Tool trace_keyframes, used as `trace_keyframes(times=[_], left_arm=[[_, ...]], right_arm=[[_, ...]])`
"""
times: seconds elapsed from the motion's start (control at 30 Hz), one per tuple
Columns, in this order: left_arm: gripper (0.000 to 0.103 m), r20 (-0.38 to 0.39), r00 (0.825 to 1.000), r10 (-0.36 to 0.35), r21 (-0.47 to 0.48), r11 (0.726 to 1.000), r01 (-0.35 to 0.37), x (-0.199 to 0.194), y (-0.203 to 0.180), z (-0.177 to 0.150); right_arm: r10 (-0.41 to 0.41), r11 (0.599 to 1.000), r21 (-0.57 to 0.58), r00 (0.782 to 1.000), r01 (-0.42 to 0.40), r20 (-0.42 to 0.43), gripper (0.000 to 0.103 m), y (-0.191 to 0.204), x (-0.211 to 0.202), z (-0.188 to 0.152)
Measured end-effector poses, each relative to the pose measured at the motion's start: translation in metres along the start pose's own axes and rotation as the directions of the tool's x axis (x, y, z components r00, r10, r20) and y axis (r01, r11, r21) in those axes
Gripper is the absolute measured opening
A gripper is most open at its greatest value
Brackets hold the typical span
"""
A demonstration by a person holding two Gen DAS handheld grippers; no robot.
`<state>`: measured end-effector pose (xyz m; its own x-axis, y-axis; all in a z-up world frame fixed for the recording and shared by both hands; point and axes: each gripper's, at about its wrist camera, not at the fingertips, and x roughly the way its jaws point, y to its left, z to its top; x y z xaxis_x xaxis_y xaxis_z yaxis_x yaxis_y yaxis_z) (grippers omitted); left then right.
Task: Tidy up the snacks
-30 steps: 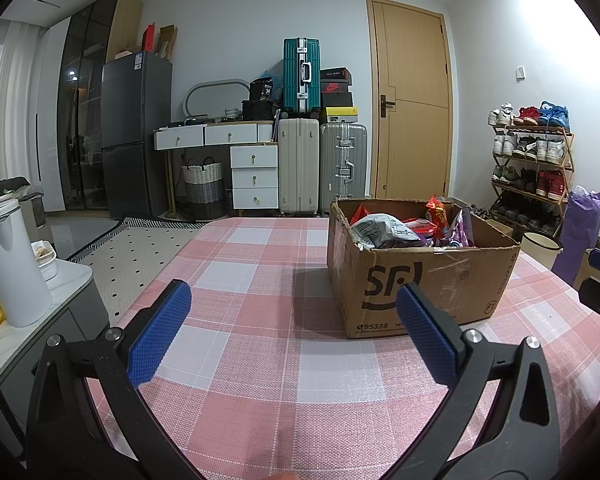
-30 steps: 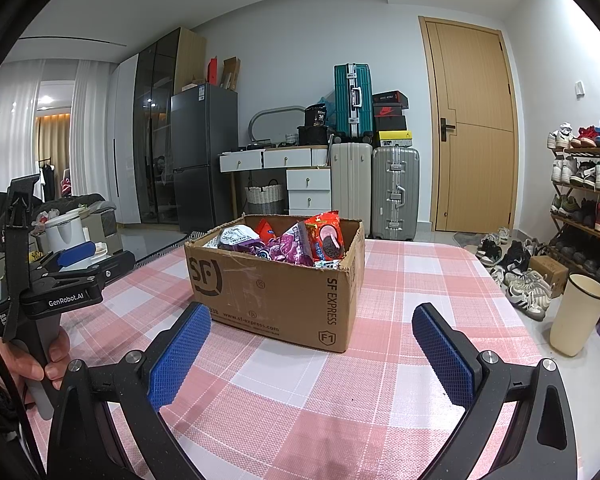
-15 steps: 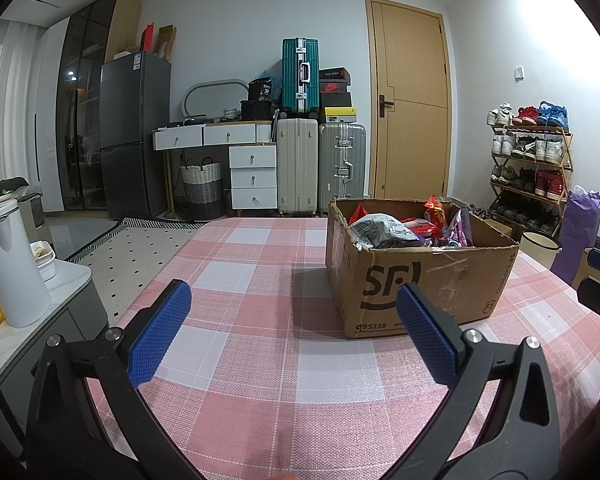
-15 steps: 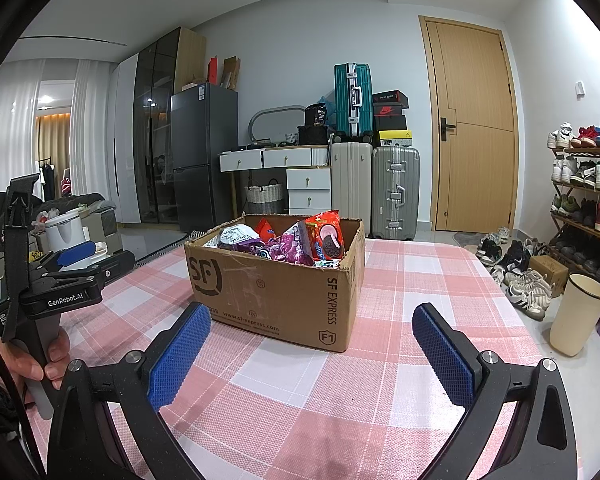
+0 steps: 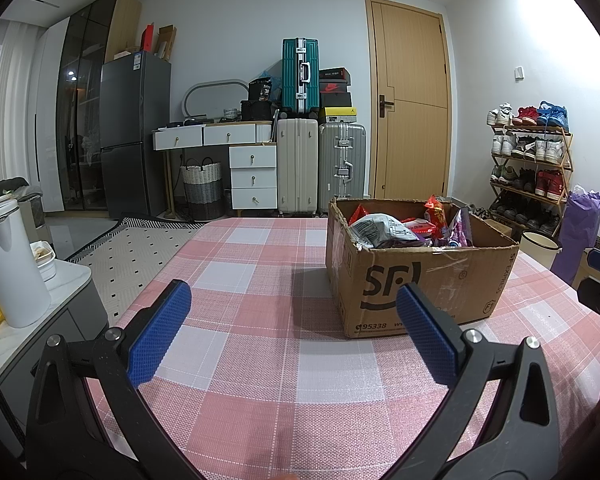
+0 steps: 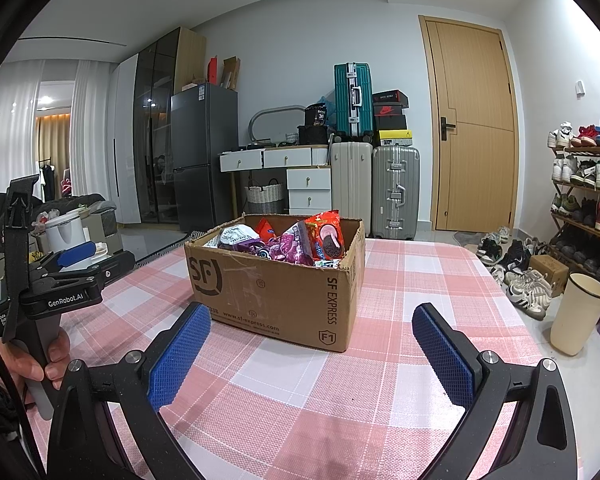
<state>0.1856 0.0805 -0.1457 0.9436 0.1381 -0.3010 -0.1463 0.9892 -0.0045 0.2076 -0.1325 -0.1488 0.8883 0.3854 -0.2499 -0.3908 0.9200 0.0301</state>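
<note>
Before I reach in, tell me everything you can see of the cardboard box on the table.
The cardboard box is plain brown corrugated card, printed in black with an SF logo, "SF EXPRESS" and a web address. Clear tape crosses its front, and its top rim is ragged and open. It stands upright and flat on the pink-and-white checked tablecloth, filled above the rim with snack packets: red, purple and silver ones. Neither the left gripper nor the right gripper touches it; both are open and short of it.

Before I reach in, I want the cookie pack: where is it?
In the right wrist view, the red cookie pack stands upright in the cardboard box, by its far right wall, beside purple snack bags.
</note>
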Motion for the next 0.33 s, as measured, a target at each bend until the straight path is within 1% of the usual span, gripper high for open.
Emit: trace_keyframes(times=[0.33], left_arm=[[0.102, 0.0, 1.0, 0.002, -0.001, 1.0, -0.002, -0.0004, -0.0014, 0.0012]], right_arm=[[0.0, 1.0, 0.001, 1.0, 0.0, 0.0, 0.103, 0.0, -0.0002, 0.0002]])
